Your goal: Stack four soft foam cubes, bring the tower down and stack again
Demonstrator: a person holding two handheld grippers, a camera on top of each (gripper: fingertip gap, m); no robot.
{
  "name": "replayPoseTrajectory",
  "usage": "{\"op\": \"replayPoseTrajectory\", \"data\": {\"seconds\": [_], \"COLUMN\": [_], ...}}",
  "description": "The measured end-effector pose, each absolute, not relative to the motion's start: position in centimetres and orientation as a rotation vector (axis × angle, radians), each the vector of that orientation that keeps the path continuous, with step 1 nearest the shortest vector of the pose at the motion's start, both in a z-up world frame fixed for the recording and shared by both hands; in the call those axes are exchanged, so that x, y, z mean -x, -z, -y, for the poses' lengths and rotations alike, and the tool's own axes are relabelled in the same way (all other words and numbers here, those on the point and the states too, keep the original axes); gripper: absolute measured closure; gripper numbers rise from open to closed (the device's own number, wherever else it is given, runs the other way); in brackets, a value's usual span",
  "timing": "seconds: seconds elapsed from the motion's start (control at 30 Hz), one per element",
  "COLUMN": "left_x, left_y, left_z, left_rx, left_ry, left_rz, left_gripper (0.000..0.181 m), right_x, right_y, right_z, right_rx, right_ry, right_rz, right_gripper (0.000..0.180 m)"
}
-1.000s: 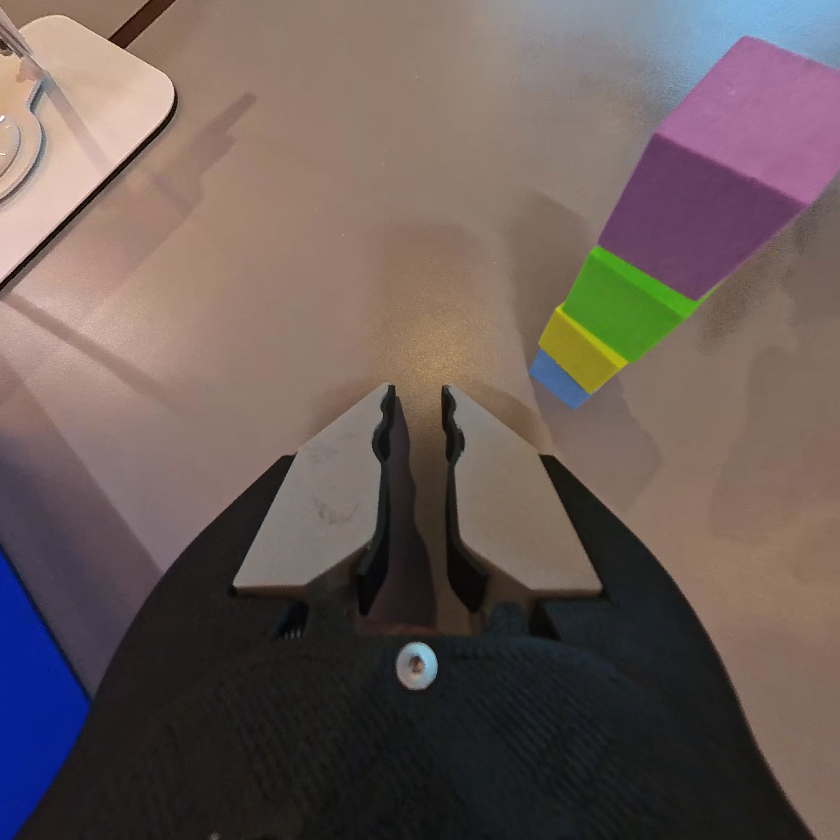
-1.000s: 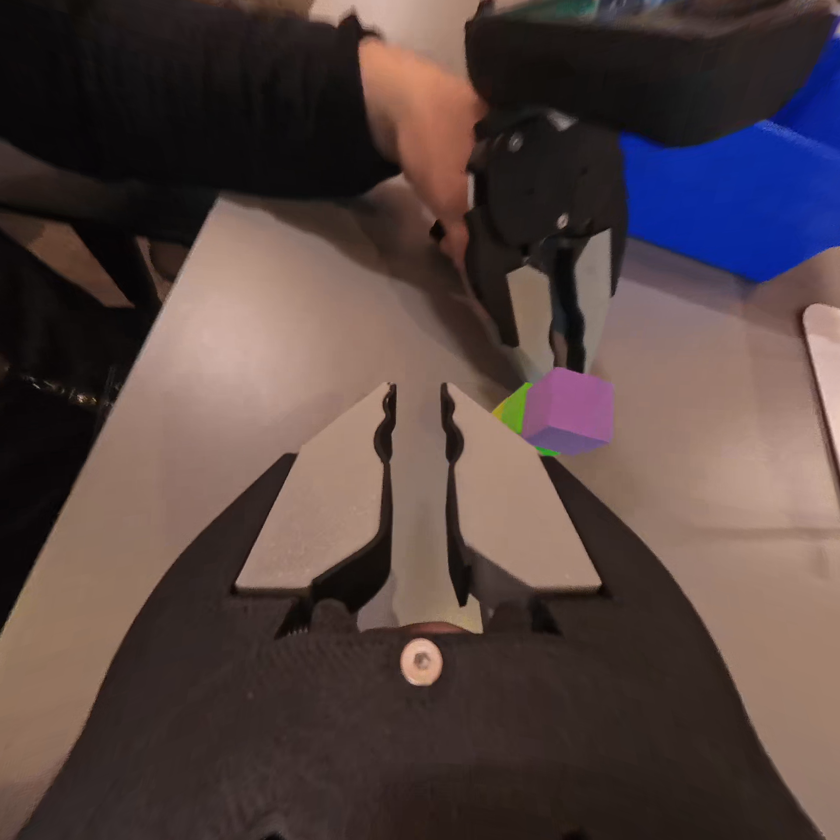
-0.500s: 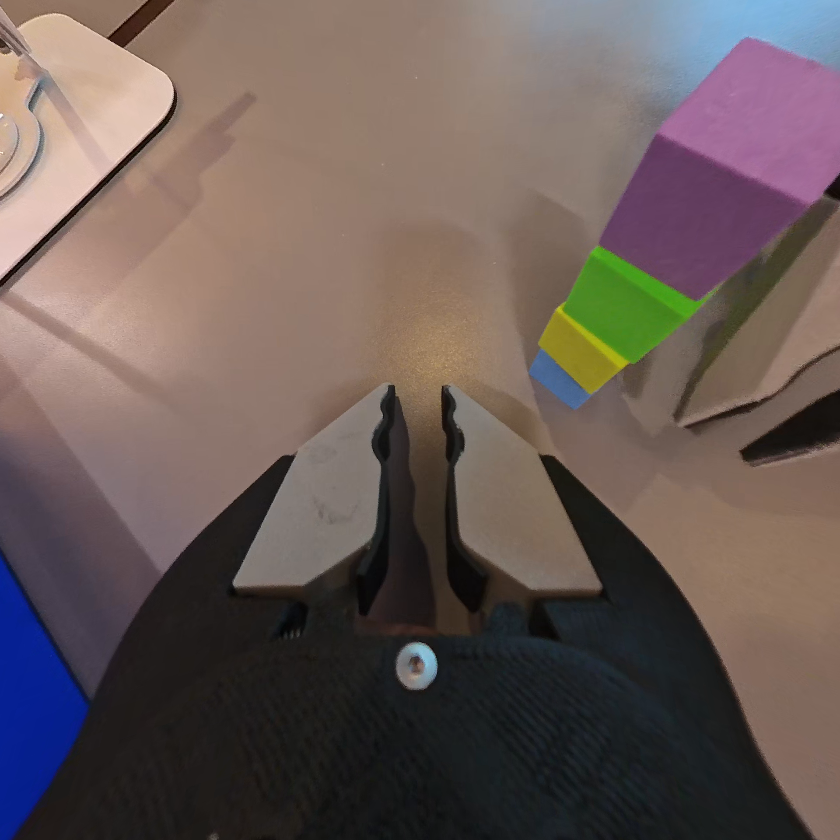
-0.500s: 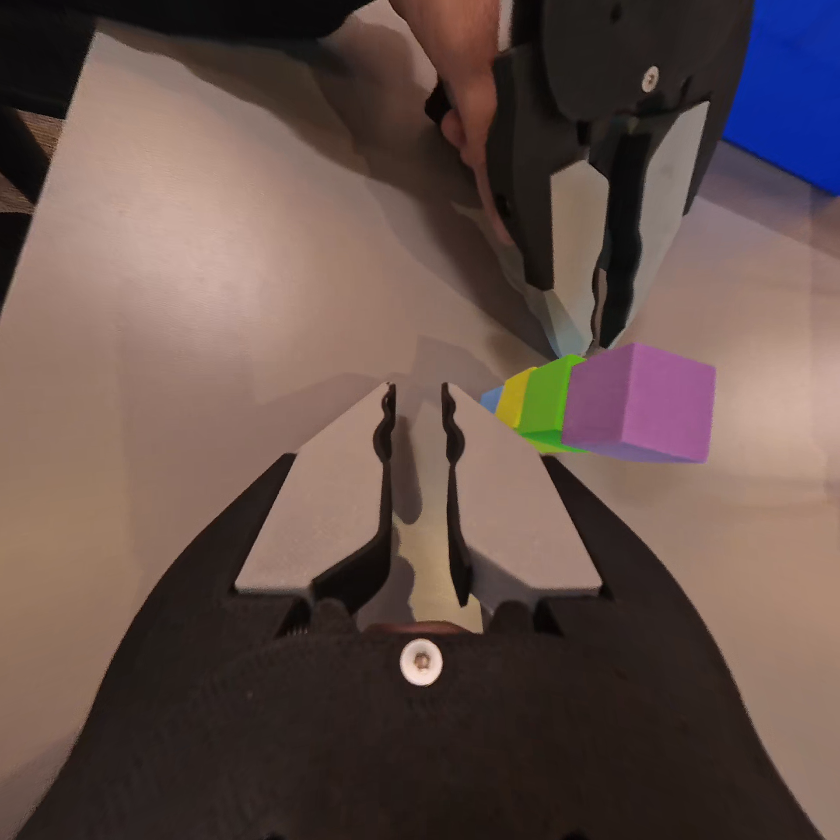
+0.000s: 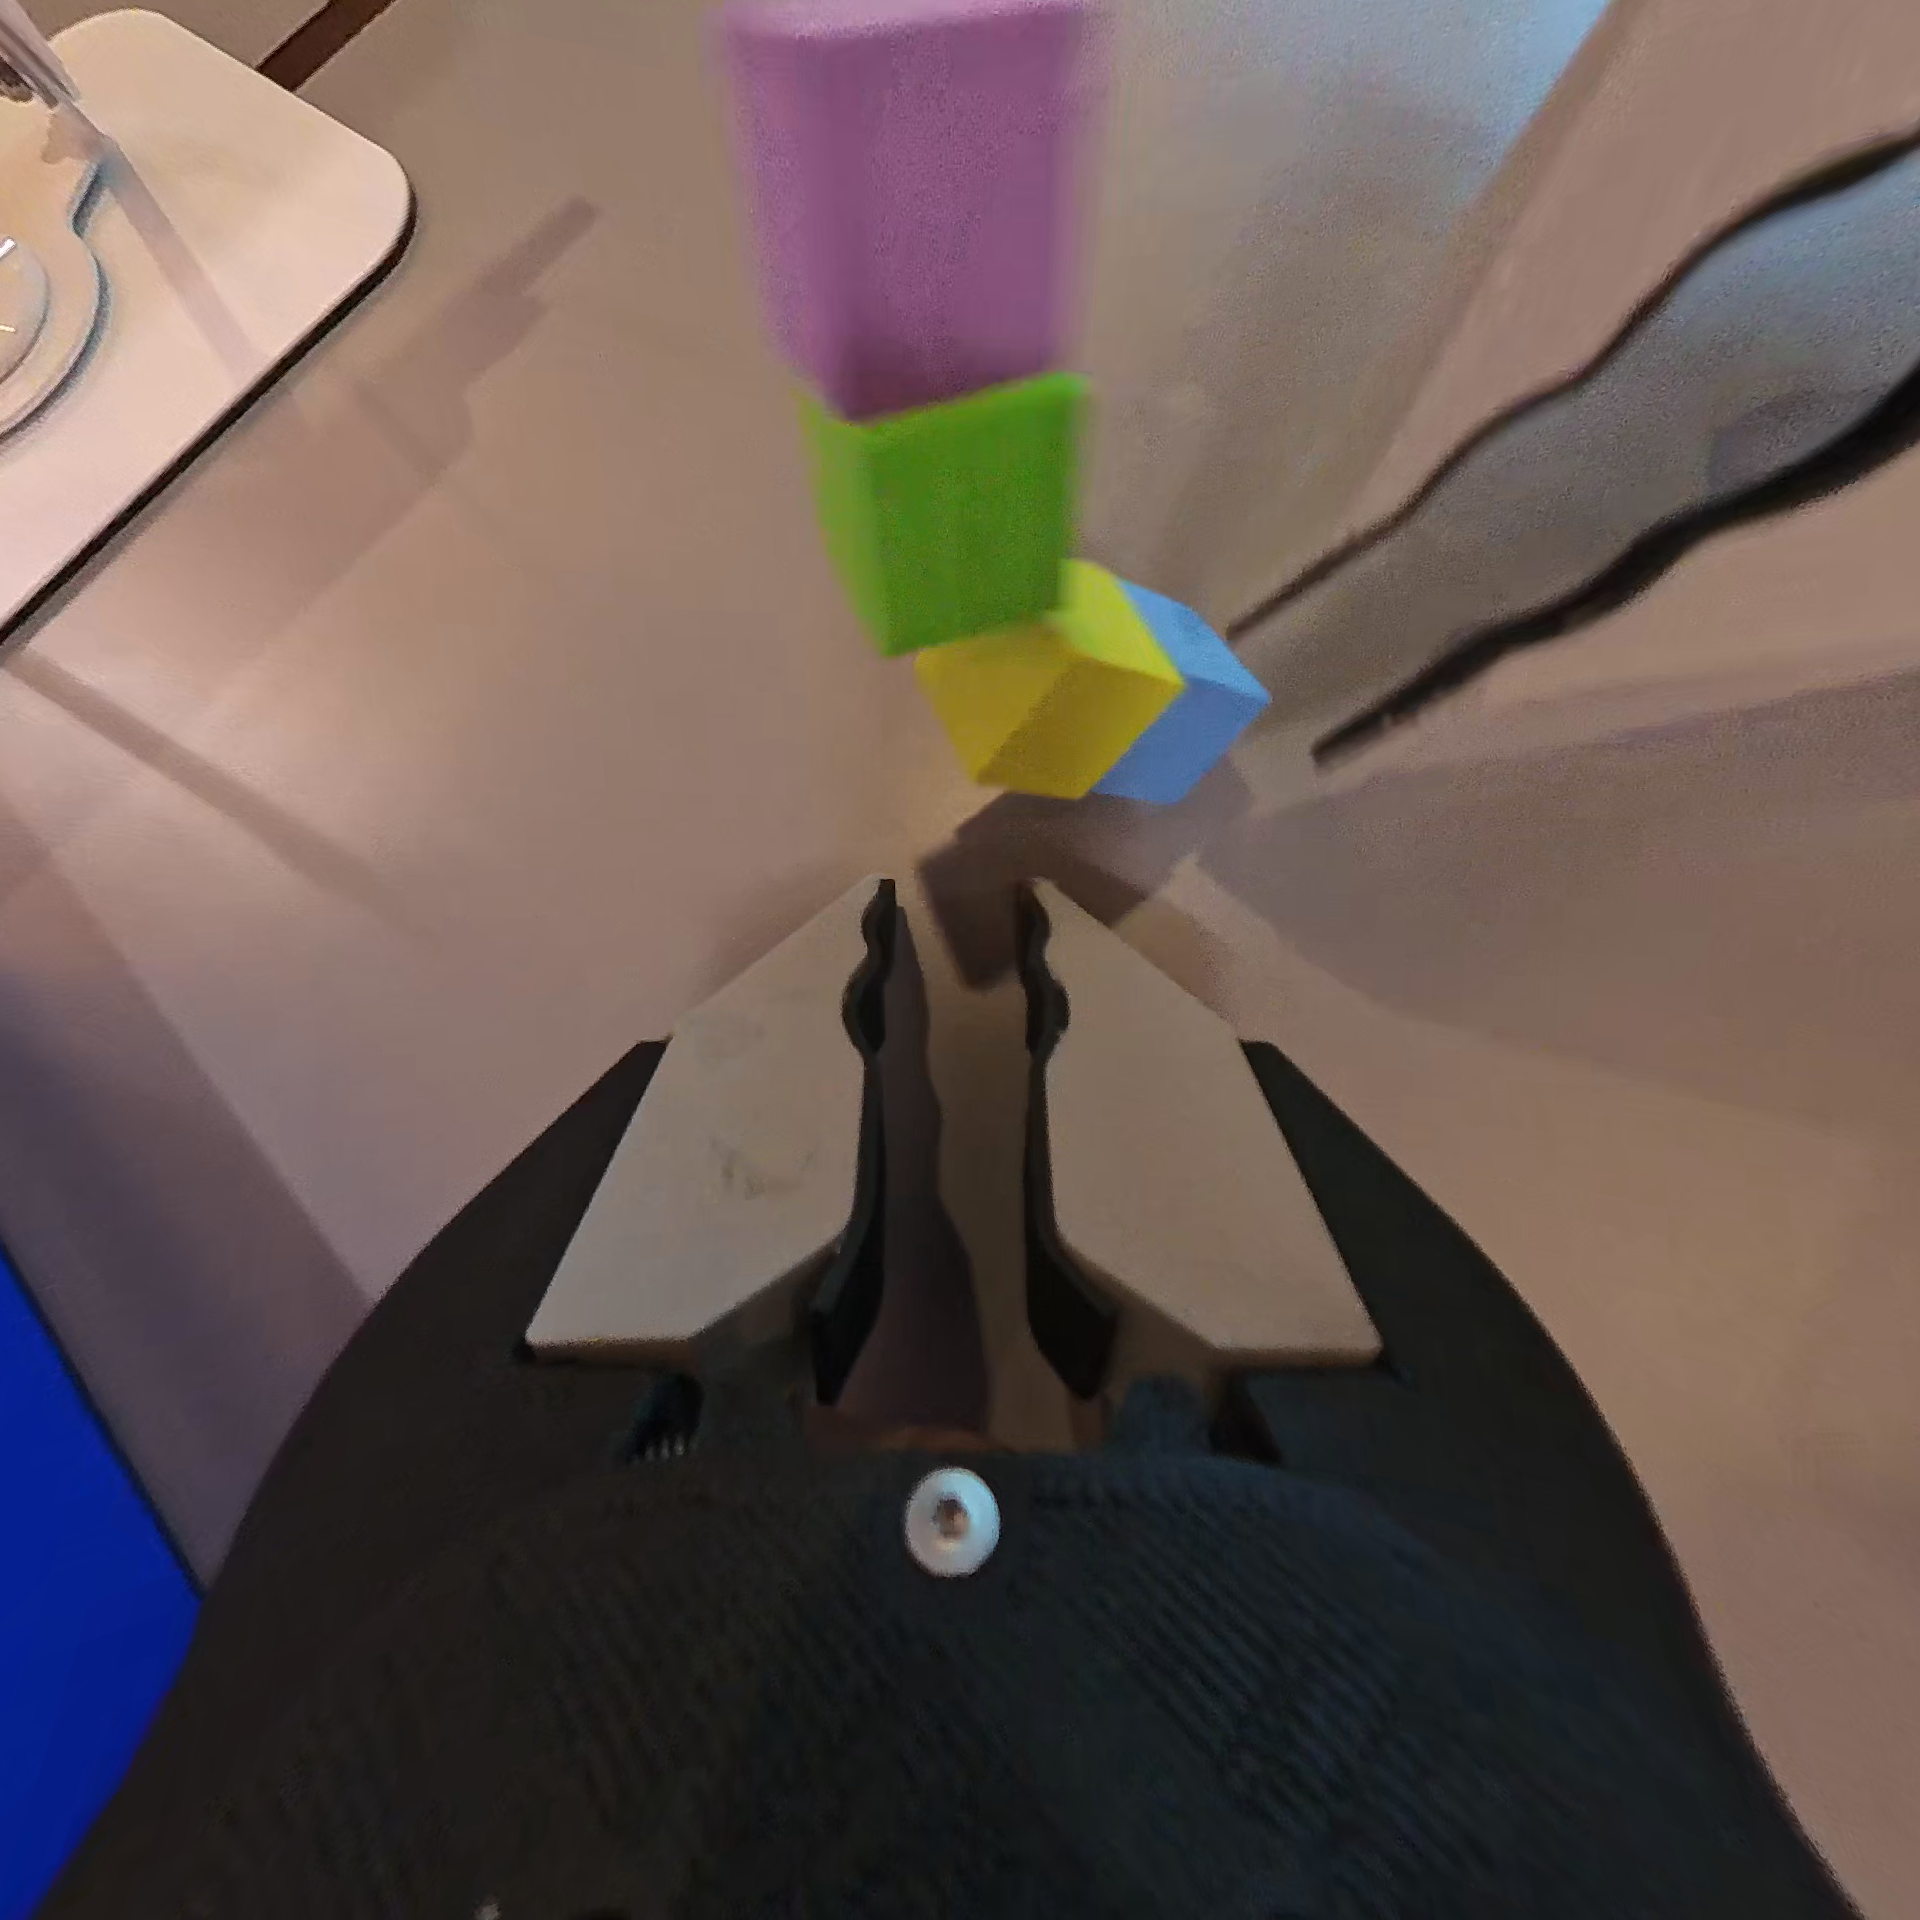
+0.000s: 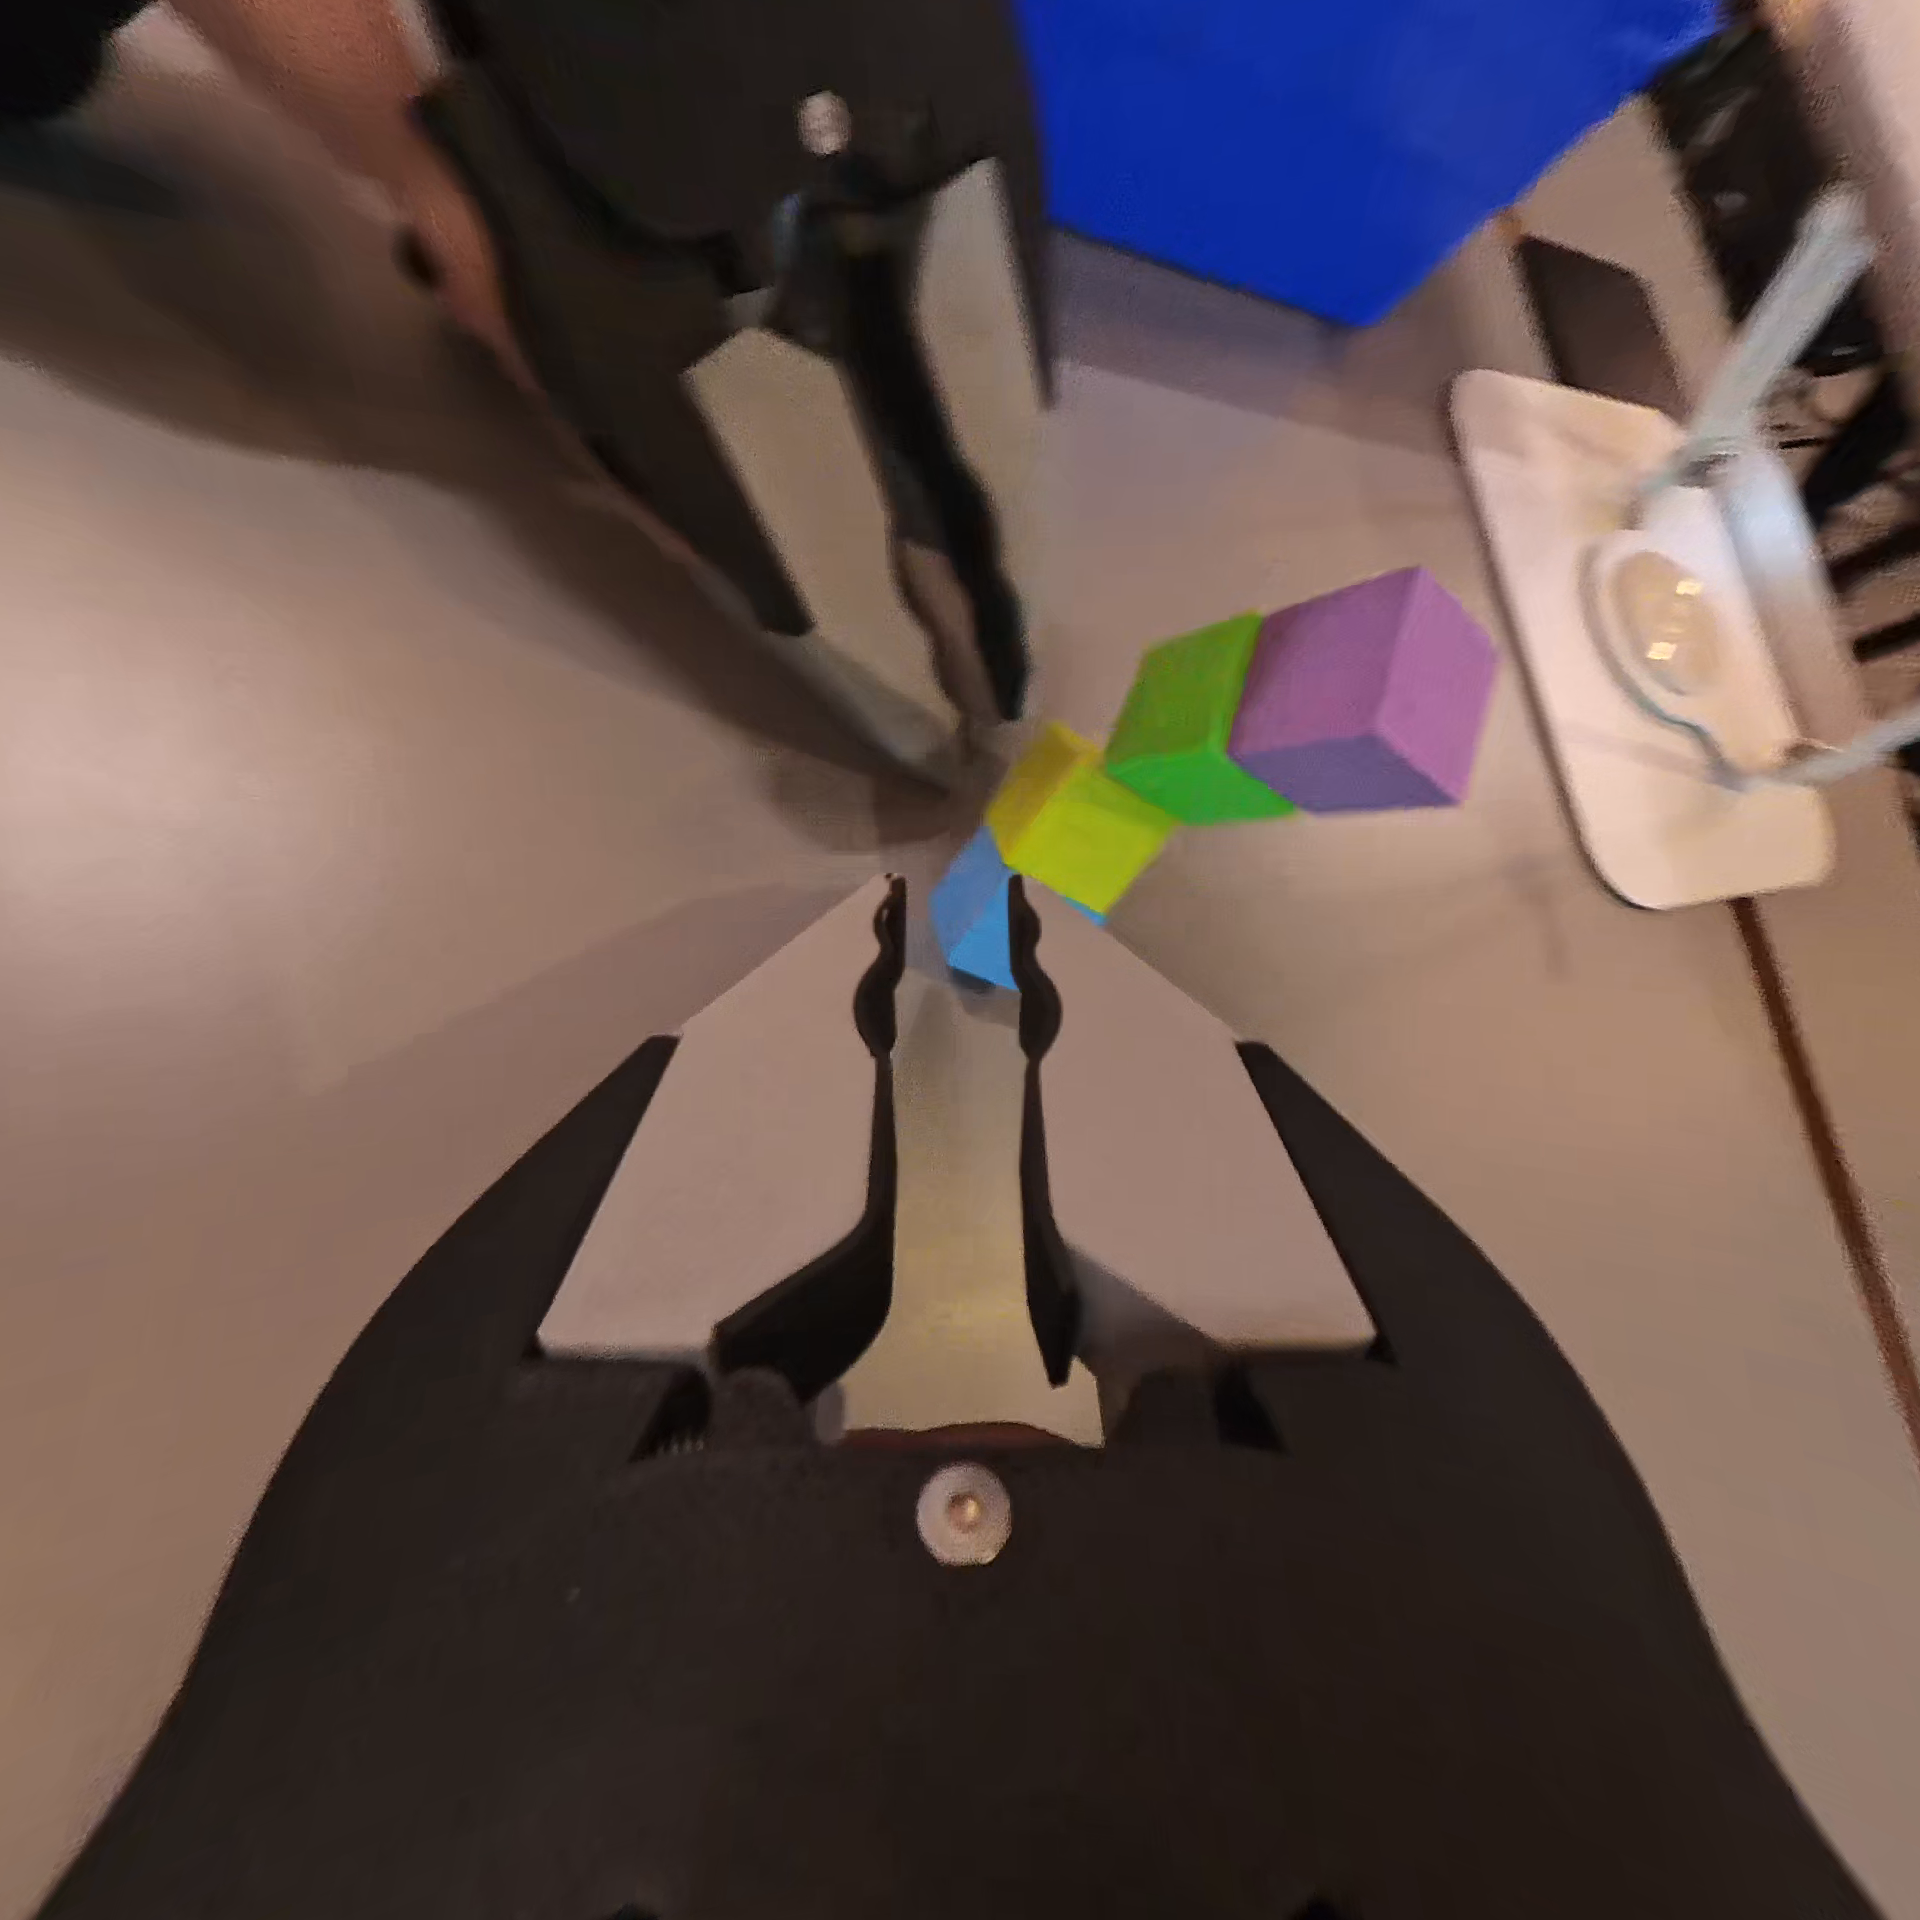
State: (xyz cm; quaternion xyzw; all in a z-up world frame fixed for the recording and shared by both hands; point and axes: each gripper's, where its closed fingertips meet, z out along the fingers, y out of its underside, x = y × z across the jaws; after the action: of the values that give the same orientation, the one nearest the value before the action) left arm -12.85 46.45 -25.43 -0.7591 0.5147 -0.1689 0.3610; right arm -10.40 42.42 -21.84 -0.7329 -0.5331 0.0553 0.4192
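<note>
Four foam cubes are toppling in a slanted, blurred row: purple (image 5: 904, 197), green (image 5: 940, 509), yellow (image 5: 1049, 691) and blue (image 5: 1195, 707). In the right wrist view they run purple (image 6: 1361, 686), green (image 6: 1195, 717), yellow (image 6: 1070, 821), blue (image 6: 971, 914). My right gripper (image 6: 956, 894) has its jaws slightly apart and empty, with its tips against the blue cube; its fingers (image 5: 1507, 436) show large at the right of the left wrist view. My left gripper (image 5: 956, 904) is slightly open and empty, just short of the cubes; it also shows in the right wrist view (image 6: 971, 727).
The grey table (image 6: 312, 831) carries a white base plate with a clear stand, seen in the left wrist view (image 5: 208, 260) and the right wrist view (image 6: 1621, 727). A blue object (image 6: 1299, 135) lies behind the left gripper. A hand (image 6: 436, 208) holds that gripper. My right fingertips sit around 6 cm from my left ones.
The tower stood upright before. My right gripper has swung in to its base, and the tower now tips over, with the cubes shifting apart. My left gripper has barely moved.
</note>
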Motion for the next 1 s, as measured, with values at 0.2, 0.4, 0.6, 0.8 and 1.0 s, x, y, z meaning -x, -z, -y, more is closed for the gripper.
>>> {"op": "replayPoseTrajectory", "data": {"seconds": [0.2, 0.4, 0.6, 0.8, 1.0], "left_x": [12.8, 12.8, 12.8, 12.8, 12.8], "left_y": [25.4, 25.4, 25.4, 25.4, 25.4], "left_z": [-46.5, -46.5, -46.5, -46.4, -46.5], "left_rx": [1.955, 1.955, 1.953, 1.951, 1.951], "left_ry": [0.436, 0.441, 0.442, 0.440, 0.437], "left_rz": [-1.322, -1.317, -1.318, -1.319, -1.319], "left_gripper": [0.158, 0.158, 0.159, 0.159, 0.159], "right_x": [6.7, 4.0, 3.1, 3.1, 2.5], "right_y": [17.9, 16.4, 16.2, 16.7, 17.0], "right_z": [-45.9, -47.2, -47.6, -47.7, -47.9], "right_rx": [1.778, 1.792, 1.802, 1.814, 1.833], "right_ry": [0.090, 0.173, 0.190, 0.208, 0.222], "right_rz": [1.043, 0.859, 0.822, 0.834, 0.817], "right_gripper": [0.155, 0.150, 0.150, 0.150, 0.149]}}
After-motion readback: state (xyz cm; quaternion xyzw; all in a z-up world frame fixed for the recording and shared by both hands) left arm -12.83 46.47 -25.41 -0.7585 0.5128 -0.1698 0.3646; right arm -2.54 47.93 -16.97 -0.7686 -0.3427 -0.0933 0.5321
